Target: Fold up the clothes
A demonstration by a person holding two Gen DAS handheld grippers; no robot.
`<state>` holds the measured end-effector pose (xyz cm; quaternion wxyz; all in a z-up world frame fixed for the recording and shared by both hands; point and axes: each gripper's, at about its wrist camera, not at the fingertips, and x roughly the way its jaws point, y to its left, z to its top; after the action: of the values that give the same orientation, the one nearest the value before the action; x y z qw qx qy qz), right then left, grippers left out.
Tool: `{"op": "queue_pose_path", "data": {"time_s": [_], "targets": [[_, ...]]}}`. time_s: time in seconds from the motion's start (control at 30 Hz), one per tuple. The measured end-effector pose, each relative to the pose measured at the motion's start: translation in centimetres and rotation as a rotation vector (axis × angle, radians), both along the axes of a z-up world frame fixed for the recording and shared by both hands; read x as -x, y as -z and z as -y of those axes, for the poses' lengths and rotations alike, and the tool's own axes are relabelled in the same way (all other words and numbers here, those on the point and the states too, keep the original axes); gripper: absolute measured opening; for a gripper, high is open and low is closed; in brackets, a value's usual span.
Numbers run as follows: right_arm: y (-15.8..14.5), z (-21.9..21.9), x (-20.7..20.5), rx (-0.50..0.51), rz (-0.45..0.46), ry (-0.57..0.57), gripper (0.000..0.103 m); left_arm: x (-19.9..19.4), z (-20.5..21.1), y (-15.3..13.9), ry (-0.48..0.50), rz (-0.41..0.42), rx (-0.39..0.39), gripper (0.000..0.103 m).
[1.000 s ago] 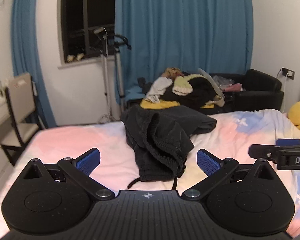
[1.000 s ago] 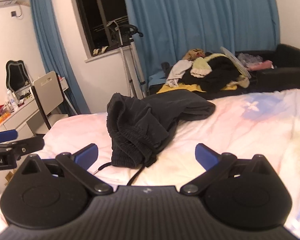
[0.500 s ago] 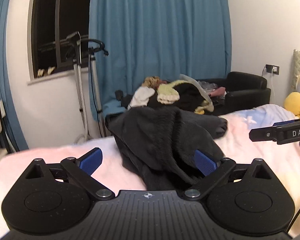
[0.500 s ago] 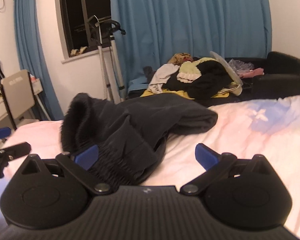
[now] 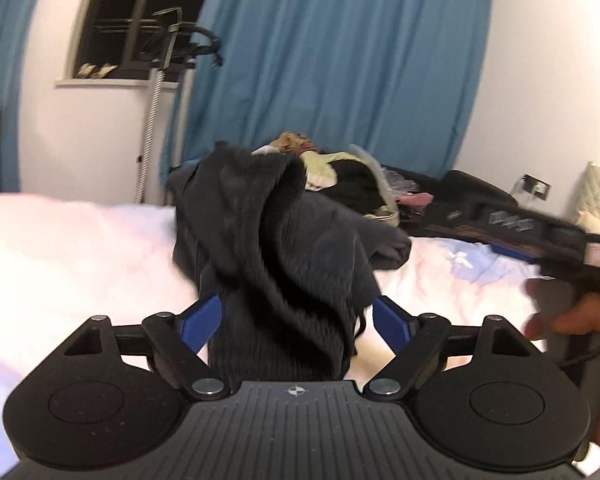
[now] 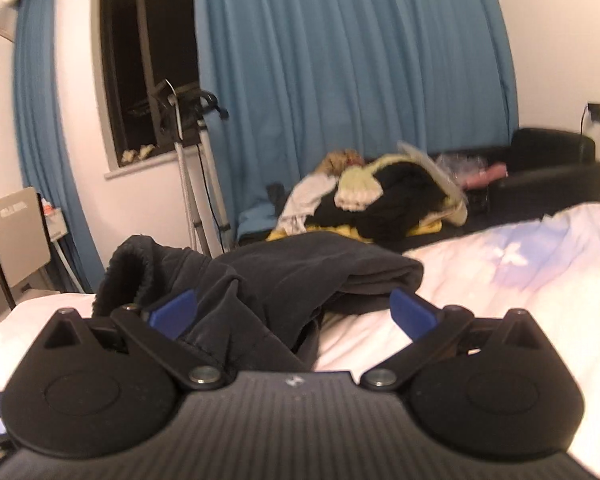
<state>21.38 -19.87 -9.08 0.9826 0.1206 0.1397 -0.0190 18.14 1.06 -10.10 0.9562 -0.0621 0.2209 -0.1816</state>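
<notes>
Closer now, one black garment (image 5: 284, 248) between both wide-open hand-held grippers (image 5: 296, 316) (image 6: 294, 308).

From the left wrist view I can't tell whether the blue pads (image 5: 204, 318) press the black garment (image 5: 284, 264); its lower end drops behind the housing. At the right of the frame the right gripper (image 5: 512, 236) is smeared by motion blur. In the right wrist view the garment's (image 6: 260, 292) near folds vanish behind the housing, and the chair (image 6: 16, 236) is cut at the left edge.
</notes>
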Motion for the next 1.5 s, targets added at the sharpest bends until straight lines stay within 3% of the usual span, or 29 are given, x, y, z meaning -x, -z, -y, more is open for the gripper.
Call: {"op": "queue_pose_path", "data": {"time_s": [0.07, 0.13, 0.2, 0.3, 0.33, 0.6, 0.73, 0.8, 0.83, 0.97, 1.1, 1.27, 1.5], "targets": [[0.6, 1.3, 2.4, -0.023, -0.006, -0.033, 0.103, 0.7, 0.1, 0.5, -0.024, -0.045, 0.020, 0.066], [1.2, 2.5, 4.5, -0.006, -0.042, -0.025, 0.103, 1.0, 0.2, 0.3, -0.036, -0.076, 0.052, 0.064], [1.8, 4.3, 5.6, -0.055, -0.099, -0.011, 0.103, 0.8, 1.0, 0.0, -0.045, -0.078, 0.032, 0.061], [2.3, 6.9, 6.2, -0.158, -0.113, 0.012, 0.103, 0.1, 2.6, 0.1, -0.059, -0.046, -0.030, 0.063], [2.4, 7.4, 6.2, -0.181, -0.106, 0.022, 0.103, -0.3, 3.1, 0.2, -0.078, -0.037, -0.039, 0.069], [4.5, 10.8, 6.6, -0.342, -0.058, 0.028, 0.103, -6.3, 7.2, 3.8, -0.117, -0.144, 0.010, 0.071], [5.3, 11.1, 5.9, -0.379, -0.034, 0.029, 0.103, -7.6, 8.6, 4.2, -0.165, -0.177, 0.085, 0.070], [6.0, 11.0, 5.3, -0.392, -0.045, 0.021, 0.103, -8.7, 8.7, 4.6, -0.217, -0.204, 0.138, 0.056], [6.4, 11.0, 5.1, -0.398, -0.049, 0.016, 0.103, -9.2, 8.5, 4.9, -0.238, -0.225, 0.158, 0.041], [7.4, 11.1, 4.4, -0.416, -0.046, 0.025, 0.103, -9.2, 7.4, 4.8, -0.272, -0.249, 0.229, 0.023], [7.5, 10.9, 4.4, -0.401, -0.018, 0.040, 0.103, -6.0, 6.6, 1.4, -0.258, -0.144, 0.195, 0.018], [7.0, 9.9, 5.0, -0.326, 0.013, 0.037, 0.103, -0.2, 1.8, -4.4, -0.245, -0.011, 0.210, 0.016], [5.2, 8.1, 6.9, -0.226, 0.061, 0.004, 0.103, 5.8, -7.9, -10.5, -0.271, 0.016, 0.264, 0.016]]}}
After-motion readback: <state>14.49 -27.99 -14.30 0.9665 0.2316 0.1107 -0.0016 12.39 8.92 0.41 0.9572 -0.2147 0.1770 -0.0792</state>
